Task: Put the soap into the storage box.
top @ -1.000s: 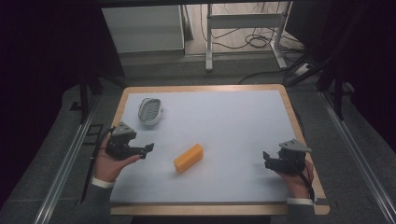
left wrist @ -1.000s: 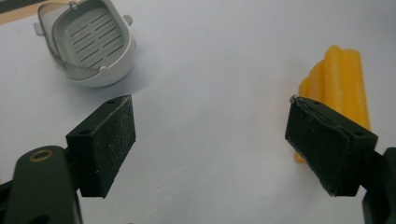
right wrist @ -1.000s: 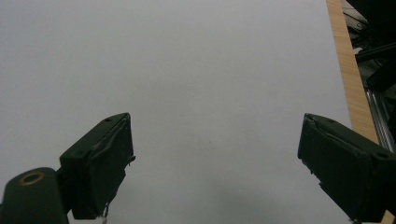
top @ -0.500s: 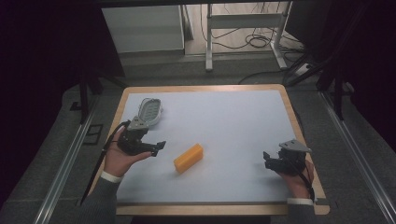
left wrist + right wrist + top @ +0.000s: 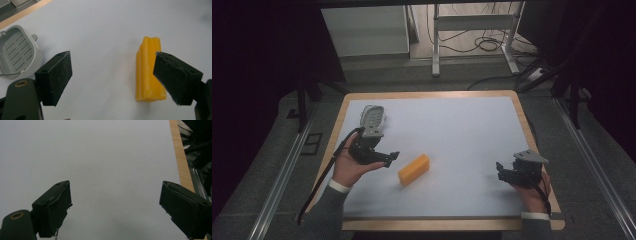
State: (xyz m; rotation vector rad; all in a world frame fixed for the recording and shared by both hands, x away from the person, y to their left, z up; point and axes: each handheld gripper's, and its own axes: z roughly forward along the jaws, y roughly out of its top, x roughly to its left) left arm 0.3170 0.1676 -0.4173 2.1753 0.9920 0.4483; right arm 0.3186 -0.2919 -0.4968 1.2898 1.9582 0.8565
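We see the grey basket (image 5: 16, 51) cut off at the left edge, and a jaw hides the yellow block's (image 5: 147, 72) right side.

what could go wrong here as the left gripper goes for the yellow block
1. The left gripper is open, but the yellow block sits off to one side, by one jaw rather than centred; closing now might nudge or clip it instead of gripping it.
2. The block lies loose on the smooth white table, so a sideways bump could slide or spin it.
3. The grey slotted basket sits just behind the left hand; pulling back could knock it.
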